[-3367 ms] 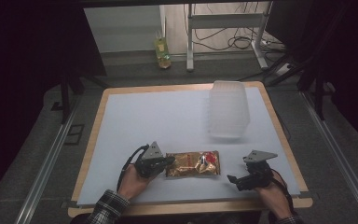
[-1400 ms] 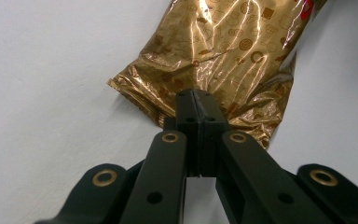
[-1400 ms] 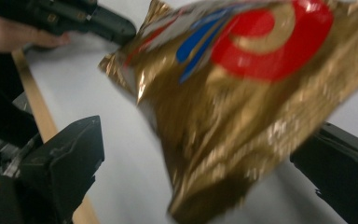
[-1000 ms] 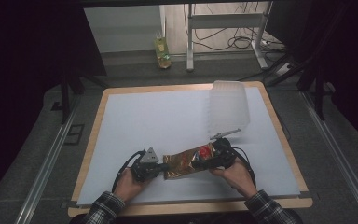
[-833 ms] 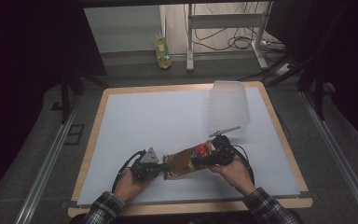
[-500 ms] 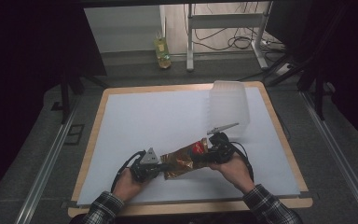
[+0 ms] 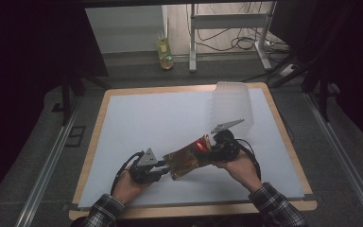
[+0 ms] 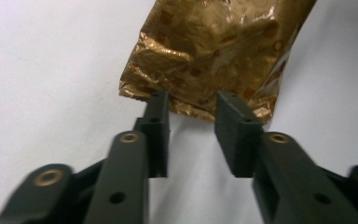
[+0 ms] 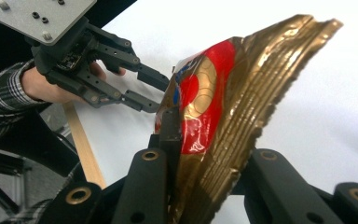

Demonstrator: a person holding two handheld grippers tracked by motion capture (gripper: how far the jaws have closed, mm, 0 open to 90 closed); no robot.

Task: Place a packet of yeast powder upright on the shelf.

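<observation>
A gold foil snack bag with a red label lies slanted near the table's front, its right end lifted. My right gripper is shut on that crimped end; in the right gripper view the bag stands on edge between the jaws of my right gripper. My left gripper sits at the bag's lower left end, open. In the left gripper view the bag's crumpled bottom edge lies right at the tips of the left gripper, the fingers apart on either side. The right gripper view also shows the left gripper, jaws spread beside the bag.
A clear ribbed plastic container stands at the back right of the white table top. The wooden table rim runs along the left. A yellow-green bottle stands on the floor beyond the table.
My right gripper came in from the right, closed on the bag's right end and has raised it up and to the right. The left gripper has stayed at the bag's left end.
</observation>
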